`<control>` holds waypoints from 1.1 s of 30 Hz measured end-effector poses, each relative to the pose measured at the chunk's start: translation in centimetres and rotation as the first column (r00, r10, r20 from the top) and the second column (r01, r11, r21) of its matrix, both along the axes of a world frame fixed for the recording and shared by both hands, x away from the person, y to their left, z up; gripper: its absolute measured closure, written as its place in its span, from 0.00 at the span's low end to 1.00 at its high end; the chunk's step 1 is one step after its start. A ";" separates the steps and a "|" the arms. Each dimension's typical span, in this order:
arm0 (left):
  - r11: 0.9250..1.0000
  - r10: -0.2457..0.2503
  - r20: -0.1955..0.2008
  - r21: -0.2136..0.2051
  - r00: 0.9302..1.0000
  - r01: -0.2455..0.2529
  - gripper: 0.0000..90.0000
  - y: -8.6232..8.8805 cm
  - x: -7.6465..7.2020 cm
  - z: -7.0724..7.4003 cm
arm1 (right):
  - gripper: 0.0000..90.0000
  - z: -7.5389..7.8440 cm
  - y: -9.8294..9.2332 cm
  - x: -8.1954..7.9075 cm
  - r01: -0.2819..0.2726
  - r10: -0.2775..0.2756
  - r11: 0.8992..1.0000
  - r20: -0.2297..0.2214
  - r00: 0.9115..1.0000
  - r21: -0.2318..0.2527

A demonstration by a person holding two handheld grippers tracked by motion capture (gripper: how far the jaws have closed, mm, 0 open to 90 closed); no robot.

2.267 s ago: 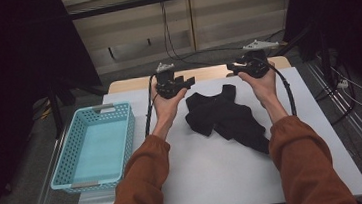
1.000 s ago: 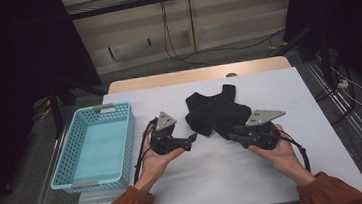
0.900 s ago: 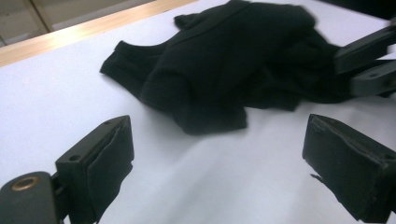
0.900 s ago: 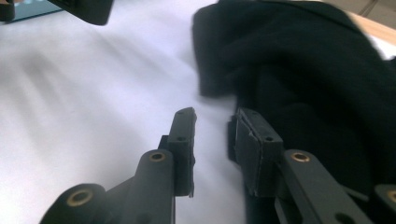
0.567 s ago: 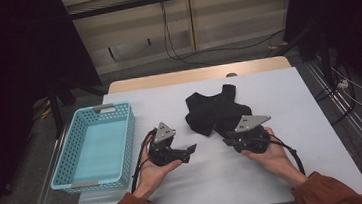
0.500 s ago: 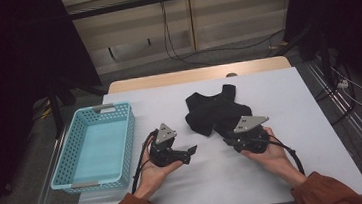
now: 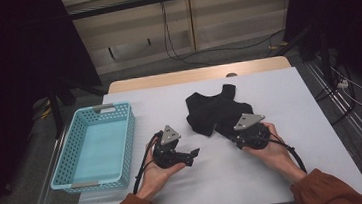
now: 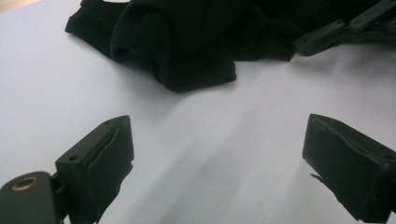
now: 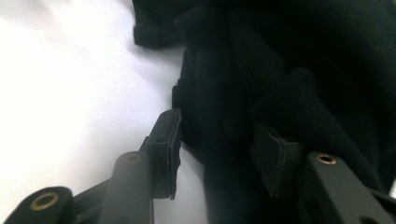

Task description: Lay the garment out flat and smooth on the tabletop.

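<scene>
Sitting left of garment (image 7: 213, 113): basket (image 7: 94, 145)

A light blue plastic basket (image 7: 93, 149) on a white-topped table (image 7: 286, 169).
The basket sits at the table's left edge with grey handles at both short ends. Beyond the table, black cables (image 7: 183, 46) hang against a pale wall panel (image 7: 231, 14) and trail across the grey floor (image 7: 34, 161).

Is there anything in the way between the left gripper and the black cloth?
No, nothing visible. In the left gripper view, the left gripper has its fingers wide apart, and just bare white table lies between them and the black cloth.
</scene>
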State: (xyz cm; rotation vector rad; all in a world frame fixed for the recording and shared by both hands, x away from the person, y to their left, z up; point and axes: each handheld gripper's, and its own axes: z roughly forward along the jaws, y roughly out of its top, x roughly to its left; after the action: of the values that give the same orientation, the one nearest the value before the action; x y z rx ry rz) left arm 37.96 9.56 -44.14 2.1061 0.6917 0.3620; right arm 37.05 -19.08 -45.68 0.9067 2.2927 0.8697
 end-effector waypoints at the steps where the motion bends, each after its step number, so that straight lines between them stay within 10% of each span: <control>1: 1.000 -0.004 0.000 0.008 1.000 0.004 0.10 -0.1 0.0 0.0 | 0.64 -0.2 0.1 0.1 0.002 -0.002 1.000 0.002 1.000 -0.011; 7: 1.000 -0.014 0.001 0.011 1.000 0.014 0.10 -0.4 -0.2 -0.2 | 0.90 0.3 -0.1 0.1 0.014 -0.014 1.000 0.009 1.000 0.022; 21: 1.000 -0.014 0.020 -0.008 1.000 0.014 0.19 -0.6 -0.1 0.0 | 0.92 4.9 -0.8 -1.7 -0.068 0.068 0.953 0.009 0.998 0.295; 29: 0.997 -0.056 0.030 -0.042 0.998 0.058 0.25 -1.7 -0.5 1.1 | 0.93 6.8 -0.5 -2.2 -0.107 0.100 0.920 0.036 0.994 0.377; 33: 0.993 -0.103 0.043 -0.059 0.994 0.106 0.33 -3.6 -0.6 1.9 | 0.94 6.6 -0.5 -2.0 -0.105 0.101 0.920 0.028 0.994 0.378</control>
State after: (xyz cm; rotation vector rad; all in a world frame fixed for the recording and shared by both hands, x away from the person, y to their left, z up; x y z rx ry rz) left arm 37.39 5.92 -42.25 2.0615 0.5599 0.3204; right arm 35.06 -19.54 -39.08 0.9410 2.2190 1.3954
